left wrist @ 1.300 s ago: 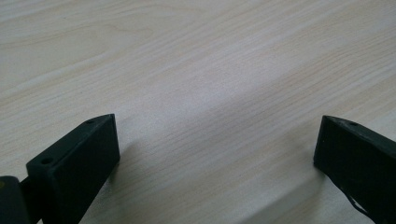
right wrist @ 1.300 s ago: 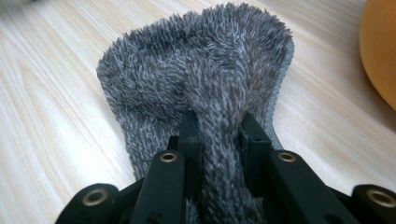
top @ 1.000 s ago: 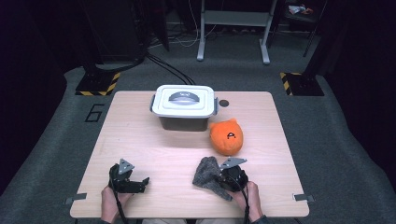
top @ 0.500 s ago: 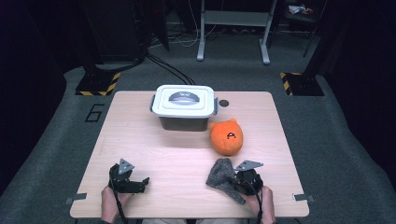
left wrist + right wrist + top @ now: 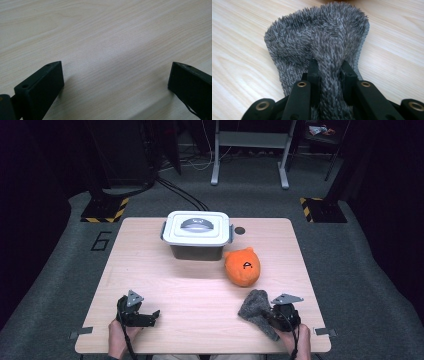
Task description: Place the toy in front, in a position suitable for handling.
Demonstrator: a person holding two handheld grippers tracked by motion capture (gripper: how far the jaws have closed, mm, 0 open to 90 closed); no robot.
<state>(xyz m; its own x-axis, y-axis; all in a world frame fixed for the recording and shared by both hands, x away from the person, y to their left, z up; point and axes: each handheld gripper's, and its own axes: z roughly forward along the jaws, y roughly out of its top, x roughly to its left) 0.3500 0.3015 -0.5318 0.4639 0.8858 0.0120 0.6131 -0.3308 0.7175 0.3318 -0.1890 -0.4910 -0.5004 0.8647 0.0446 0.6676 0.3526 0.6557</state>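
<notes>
1. Jaws of my right gripper are pinched tight on a fold of the grey fuzzy cloth; the pile bulges up between them. In the high view the right gripper sits near the table's near right corner, with the cloth trailing toward the middle and partly resting on the wood.
2. Jaws of my left gripper stand wide apart, nothing between them but bare table. From above, the left gripper rests near the near left corner, well apart from the cloth.
3. Other items: white-lidded box by the far edge, lid on; orange plush ball just beside its right front corner, between box and cloth, apart from both.
4. Step in hand, as I judge it: cloth grasped and being carried low across the near edge.
5. Next move, my guess: if the cloth belongs in the box, the lid has to come off first, a job for the free left gripper. I should lift the cloth clear so it does not drag into the ball.
</notes>
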